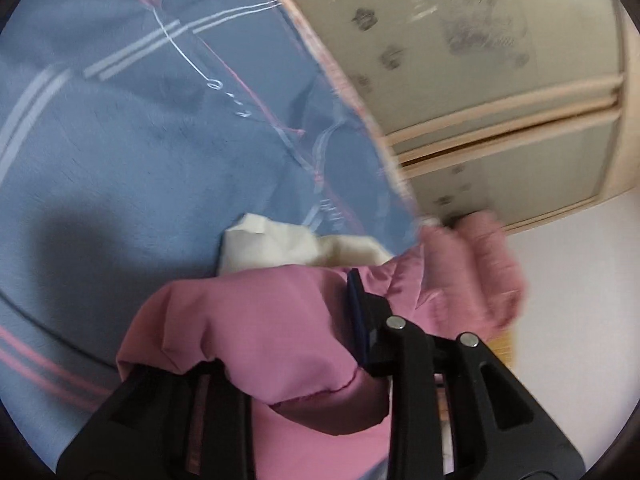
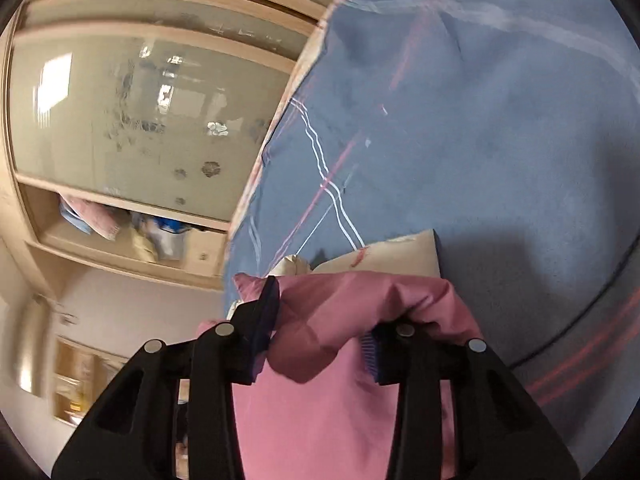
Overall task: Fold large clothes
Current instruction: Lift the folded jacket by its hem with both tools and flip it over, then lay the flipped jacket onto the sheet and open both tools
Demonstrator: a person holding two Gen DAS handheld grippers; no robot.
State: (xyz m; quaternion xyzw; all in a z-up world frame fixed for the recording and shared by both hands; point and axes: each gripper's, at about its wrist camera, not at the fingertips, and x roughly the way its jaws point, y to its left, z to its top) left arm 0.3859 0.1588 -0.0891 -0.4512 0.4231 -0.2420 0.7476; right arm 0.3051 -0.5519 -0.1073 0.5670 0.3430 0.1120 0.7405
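A pink garment (image 1: 256,320) fills the lower middle of the left wrist view. It is bunched between my left gripper's (image 1: 284,332) jaws, which are shut on it; the cloth hides the left finger, and only the right finger's blue pad (image 1: 356,312) shows. A blurred, puffy part of the garment (image 1: 480,272) hangs to the right. In the right wrist view the same pink garment (image 2: 340,400) lies loosely between my right gripper's (image 2: 320,316) jaws and drapes over the right finger. Those jaws stand apart and both blue pads (image 2: 266,312) show.
Below lies a blue bedspread (image 1: 140,140) (image 2: 480,140) with white and pink stripes. A cream cloth (image 1: 288,244) (image 2: 400,256) lies on it just beyond the pink garment. A wardrobe with frosted doors (image 1: 480,60) (image 2: 140,120) stands past the bed's edge, with a shelf of folded things (image 2: 120,224).
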